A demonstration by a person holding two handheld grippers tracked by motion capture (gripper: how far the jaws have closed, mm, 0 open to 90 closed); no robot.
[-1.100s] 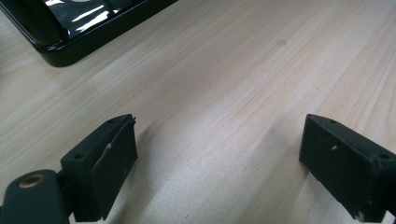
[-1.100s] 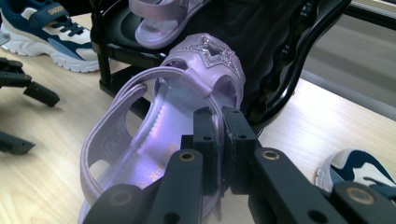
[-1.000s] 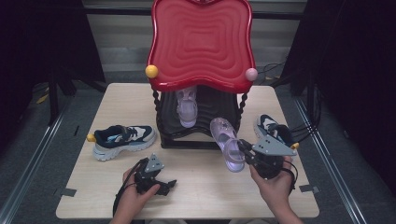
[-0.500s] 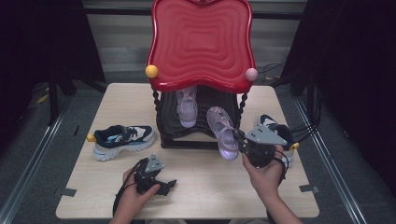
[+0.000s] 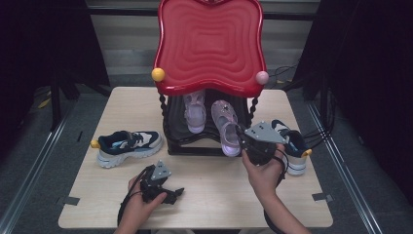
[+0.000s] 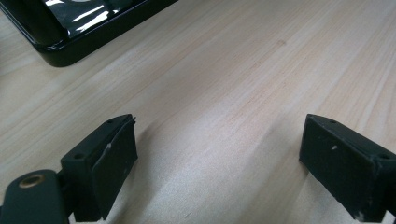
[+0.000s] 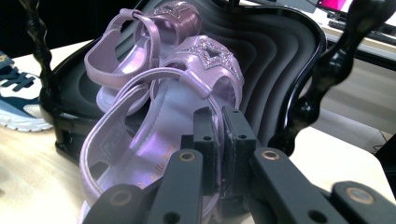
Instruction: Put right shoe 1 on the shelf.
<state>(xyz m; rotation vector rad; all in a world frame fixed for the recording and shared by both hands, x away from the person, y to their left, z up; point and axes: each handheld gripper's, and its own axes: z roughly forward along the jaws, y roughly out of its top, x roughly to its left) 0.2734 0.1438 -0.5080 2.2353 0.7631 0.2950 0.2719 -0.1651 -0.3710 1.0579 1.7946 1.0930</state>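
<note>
Pale wood tabletop (image 5: 214, 190) carries a black two-tier shoe rack (image 5: 179, 141) with a red wavy top (image 5: 209, 44). On its lower shelf, a lilac sandal (image 5: 225, 127) with a glittery star lies beside its twin (image 5: 195, 111), heel over the front edge. Right gripper (image 7: 219, 135) has its fingers clamped on the sandal's side strap. Left gripper (image 5: 170, 194) rests low on the tabletop, fingers (image 6: 112, 163) apart around nothing. One navy-and-white sneaker (image 5: 127, 146) stands left of the rack, another (image 5: 292, 146) right.

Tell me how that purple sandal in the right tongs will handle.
The sandal is probably light: thin straps, open upper. Pinched at one edge by the right tongs, it may swing or sag. Its glossy surface could slip.
</note>
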